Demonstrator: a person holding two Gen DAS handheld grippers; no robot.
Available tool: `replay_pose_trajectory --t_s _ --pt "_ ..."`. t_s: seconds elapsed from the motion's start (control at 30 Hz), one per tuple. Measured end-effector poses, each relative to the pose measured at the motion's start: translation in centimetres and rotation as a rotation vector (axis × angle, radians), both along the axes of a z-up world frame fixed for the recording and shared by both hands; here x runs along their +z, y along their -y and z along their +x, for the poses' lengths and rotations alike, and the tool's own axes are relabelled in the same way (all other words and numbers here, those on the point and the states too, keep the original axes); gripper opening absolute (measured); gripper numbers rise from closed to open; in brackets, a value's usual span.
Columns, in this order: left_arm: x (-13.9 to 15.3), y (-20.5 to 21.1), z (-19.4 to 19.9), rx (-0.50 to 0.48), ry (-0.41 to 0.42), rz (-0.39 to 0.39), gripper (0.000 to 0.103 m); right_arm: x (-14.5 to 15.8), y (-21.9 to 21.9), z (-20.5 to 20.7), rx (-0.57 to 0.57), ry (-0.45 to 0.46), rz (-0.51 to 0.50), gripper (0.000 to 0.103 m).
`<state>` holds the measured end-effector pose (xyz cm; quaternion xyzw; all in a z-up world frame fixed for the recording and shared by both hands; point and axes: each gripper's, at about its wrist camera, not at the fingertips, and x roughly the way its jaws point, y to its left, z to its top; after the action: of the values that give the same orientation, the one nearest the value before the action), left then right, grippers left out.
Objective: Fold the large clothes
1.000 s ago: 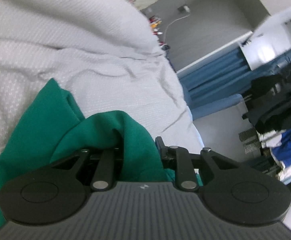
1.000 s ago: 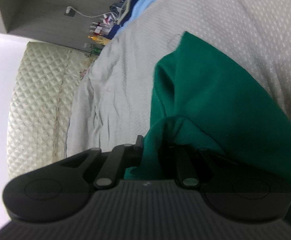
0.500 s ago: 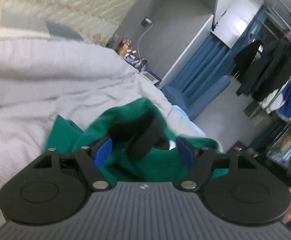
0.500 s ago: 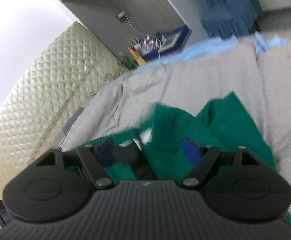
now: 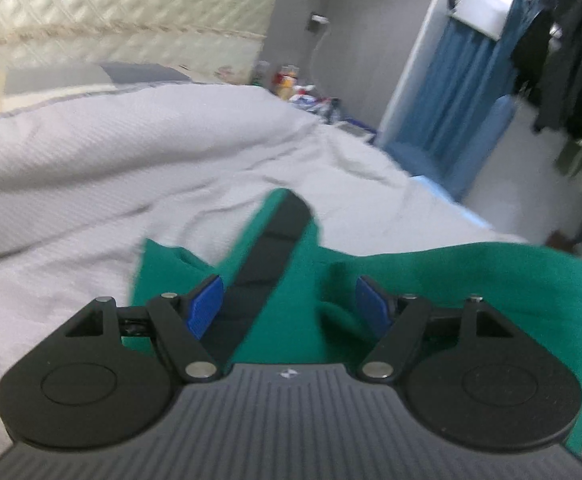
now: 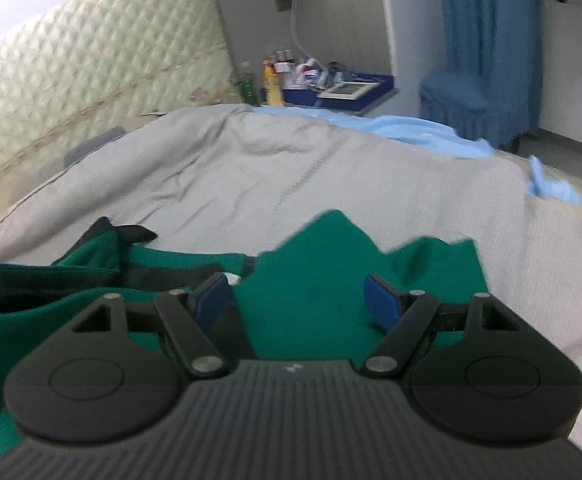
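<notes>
- The step in hand looks like the release after a fold: the green garment (image 5: 291, 320) lies bunched on the grey bed cover (image 5: 91, 184), with a black stripe (image 5: 271, 248) running up its top layer in the left wrist view.
- The left gripper (image 5: 289, 304) has its blue-padded fingers (image 5: 207, 306) spread wide above the cloth; nothing is pinched between them.
- The right gripper (image 6: 297, 300) is likewise wide apart over the garment (image 6: 311, 280), gripping nothing; a dark trimmed part (image 6: 127, 236) sits to its left.
- Next, I judge, both grippers need to find a fresh edge or corner of the rumpled pile, since the layers look uneven rather than flat.
- Against the frame a second earlier: both pairs of fingers were then closed on green fabric with the cameras rolled sideways and close to the bed; now they are let go, level, and higher, showing the headboard (image 6: 91, 48) and the cluttered nightstand (image 6: 331, 84).
</notes>
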<state>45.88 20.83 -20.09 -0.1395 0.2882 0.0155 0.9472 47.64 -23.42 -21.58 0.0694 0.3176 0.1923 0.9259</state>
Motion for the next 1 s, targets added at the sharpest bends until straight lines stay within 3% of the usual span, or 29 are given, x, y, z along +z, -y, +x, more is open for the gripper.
replay_pose_trajectory --t_s 0.1,0.2,0.27,0.33,0.37,0.43,0.5,0.6,0.8,1.0 --pt "-0.9 -0.4 0.8 0.027 -0.034 0.013 0.076 0.1 -1.7 0.7 0.099 -0.018 0.051 0.076" --pt "-1.7 -0.4 1.8 0.007 -0.062 0.015 0.075 -1.4 -4.8 1.3 0.164 -0.052 -0.103 0.075" --pt "-2.0 0.0 2.3 0.004 -0.082 0.055 0.063 -3.4 -6.2 1.7 0.218 -0.107 -0.178 0.075" --pt "-2.4 0.3 2.8 0.008 -0.109 0.08 0.042 -5.0 -6.9 1.6 0.251 -0.143 -0.218 0.075" --pt "-2.5 0.3 2.9 0.009 -0.112 0.086 0.038 -5.2 -7.0 1.6 0.255 -0.143 -0.226 0.076" --pt "-2.6 0.3 2.9 0.021 -0.105 0.091 0.024 -5.2 -7.2 1.5 0.272 -0.147 -0.226 0.065" --pt "-2.3 0.1 2.5 0.038 -0.087 0.081 0.017 -5.1 -7.6 1.0 0.287 -0.133 -0.242 0.038" --pt "-1.7 -1.1 1.9 0.07 -0.049 0.012 0.008 -4.5 -7.4 0.2 0.28 -0.094 -0.283 0.022" --pt "0.4 -4.2 -0.8 0.128 0.093 -0.171 0.007 0.2 -4.4 -0.3 0.131 0.042 -0.158 0.018" --pt "2.1 -5.1 -2.6 0.173 0.195 -0.217 0.007 4.3 1.3 -0.9 -0.118 0.198 -0.077 0.018"
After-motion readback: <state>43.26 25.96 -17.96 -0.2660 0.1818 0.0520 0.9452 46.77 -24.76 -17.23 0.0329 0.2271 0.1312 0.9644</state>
